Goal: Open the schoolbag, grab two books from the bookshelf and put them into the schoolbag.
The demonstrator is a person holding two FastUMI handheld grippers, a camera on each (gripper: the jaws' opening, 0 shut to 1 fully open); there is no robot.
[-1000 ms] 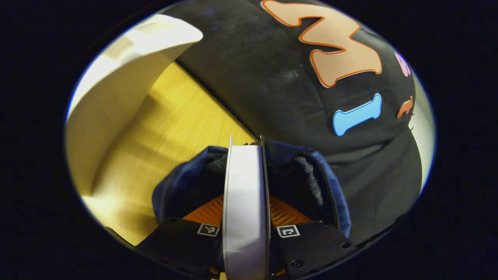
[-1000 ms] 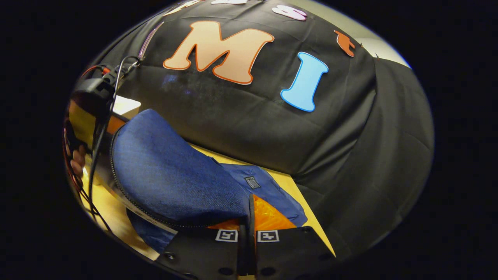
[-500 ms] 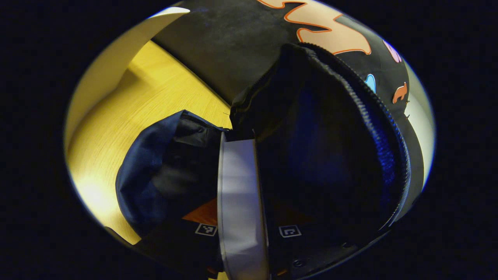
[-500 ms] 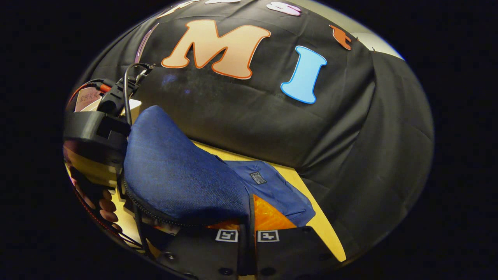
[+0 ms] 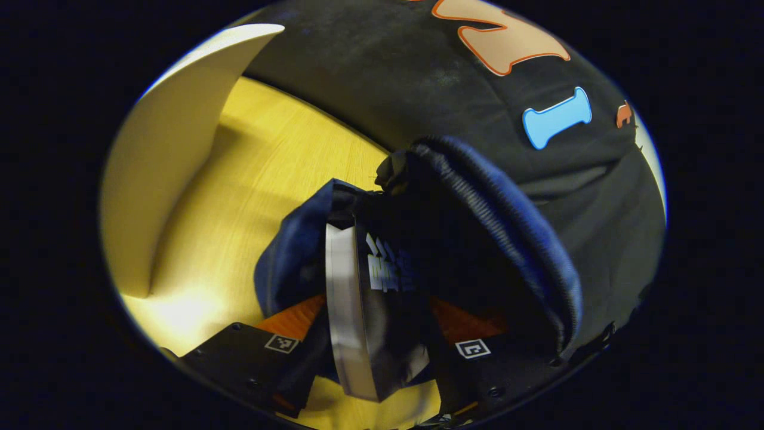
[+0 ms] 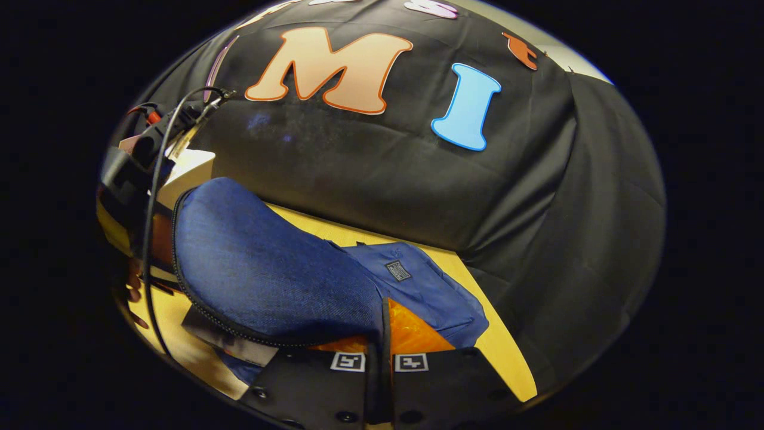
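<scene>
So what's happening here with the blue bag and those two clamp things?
A person is packing a schoolbag on a yellow table, with a two-finger gripper in each hand. The right gripper is pinched on the edge of the bag's flap, holding it up so the bag is open. The left gripper has a book between its fingers, its far end already in the bag's dark mouth. A white bookshelf stands to one side.
</scene>
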